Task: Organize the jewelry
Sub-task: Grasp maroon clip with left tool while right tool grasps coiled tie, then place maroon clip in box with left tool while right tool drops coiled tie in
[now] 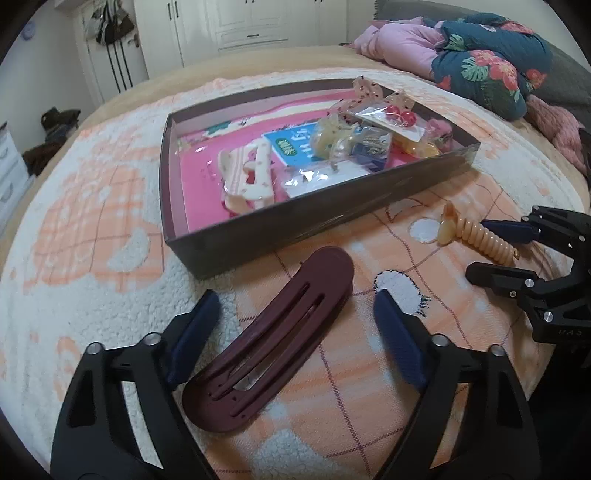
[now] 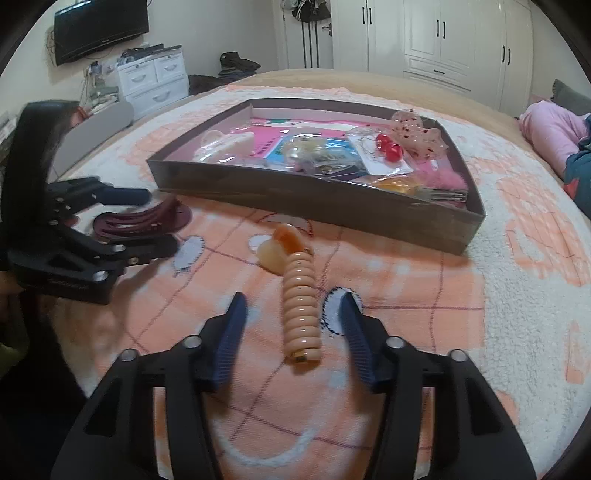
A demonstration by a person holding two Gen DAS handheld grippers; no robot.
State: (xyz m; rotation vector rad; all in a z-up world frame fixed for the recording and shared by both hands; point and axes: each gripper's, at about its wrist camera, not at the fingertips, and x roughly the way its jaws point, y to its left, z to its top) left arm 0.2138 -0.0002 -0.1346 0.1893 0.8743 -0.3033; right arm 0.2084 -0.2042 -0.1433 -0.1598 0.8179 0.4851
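Note:
A long maroon hair clip (image 1: 273, 339) lies on the blanket between the two blue pads of my left gripper (image 1: 295, 306); the pads stand apart from it on both sides, so the gripper is open. A peach spiral hair clip (image 2: 300, 306) with an amber end lies between the pads of my right gripper (image 2: 293, 306), also untouched and open. The dark shallow box (image 1: 280, 229) just beyond holds several hair accessories: a cream claw clip (image 1: 247, 177), red cherry pieces (image 1: 400, 112), packets. In the left wrist view the right gripper (image 1: 495, 251) straddles the spiral clip (image 1: 480, 240); in the right wrist view the left gripper (image 2: 144, 221) straddles the maroon clip (image 2: 147, 221).
Everything rests on a bed with a peach and white checked blanket (image 2: 424, 288). Pink and floral bedding (image 1: 476, 55) is piled at the far right. White wardrobes (image 2: 443, 40), a drawer unit (image 2: 155, 81) and a wall TV (image 2: 99, 26) stand beyond the bed.

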